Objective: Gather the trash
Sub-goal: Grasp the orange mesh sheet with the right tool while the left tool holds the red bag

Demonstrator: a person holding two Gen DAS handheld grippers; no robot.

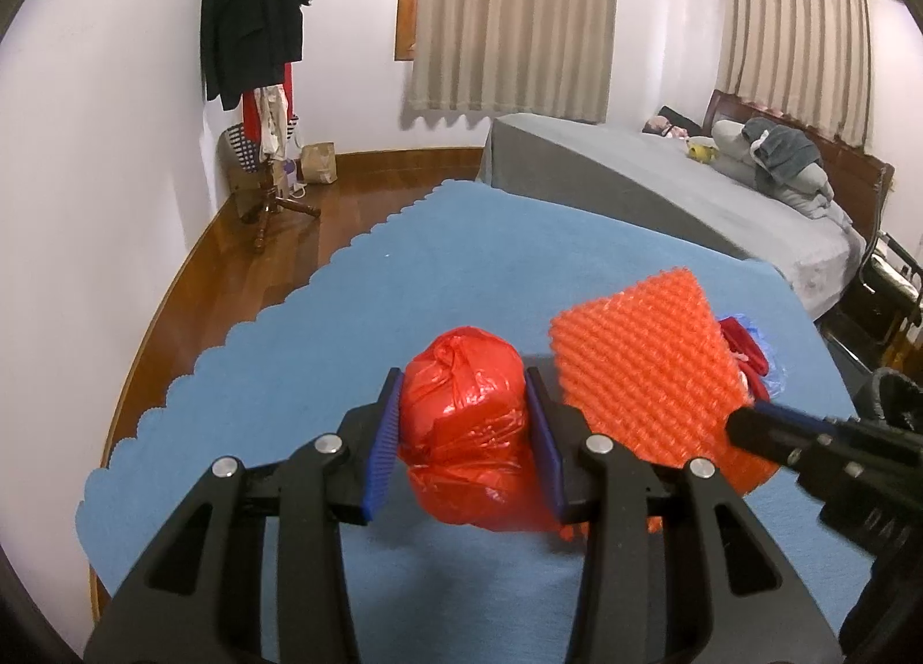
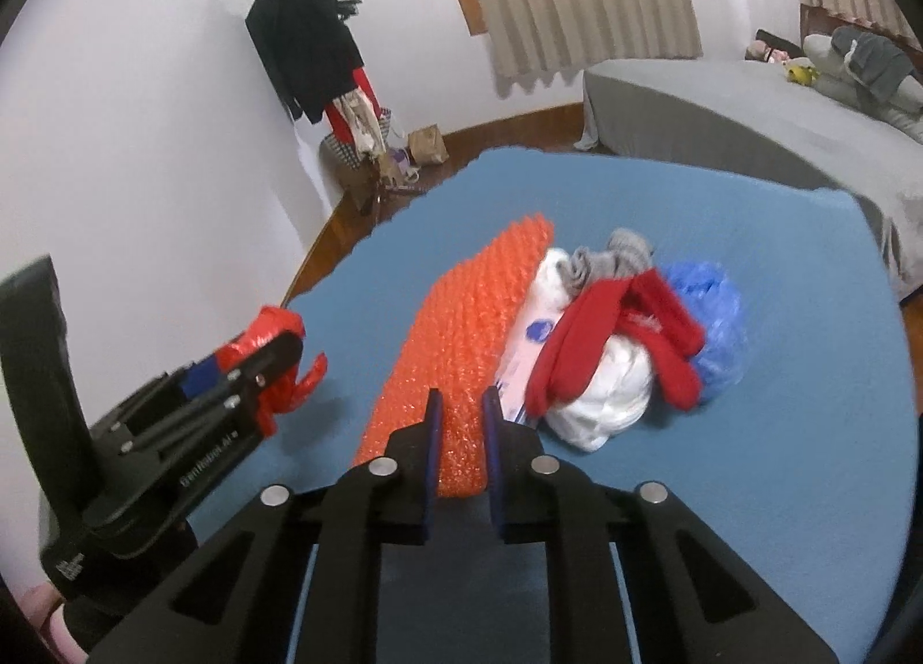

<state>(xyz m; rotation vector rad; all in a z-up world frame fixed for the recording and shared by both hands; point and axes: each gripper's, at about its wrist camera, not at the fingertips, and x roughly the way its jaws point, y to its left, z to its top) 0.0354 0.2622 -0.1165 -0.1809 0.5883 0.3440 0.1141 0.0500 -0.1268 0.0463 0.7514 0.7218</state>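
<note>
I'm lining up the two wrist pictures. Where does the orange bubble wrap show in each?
Left wrist: the bubble wrap is right of centre, lifted at an angle, its lower right edge pinched by the right gripper.
Right wrist: the wrap runs up the centre from between that gripper's fingertips.
Shared landmark: the coat rack at upper left.

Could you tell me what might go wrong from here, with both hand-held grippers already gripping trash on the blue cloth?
The right hand-held gripper pinches only the near edge of the orange bubble wrap, so the sheet may slip free. The wrap touches the white bag under the red socks; lifting could drag that pile. The left hand-held gripper squeezes the knotted red bag, whose thin plastic could tear.
</note>
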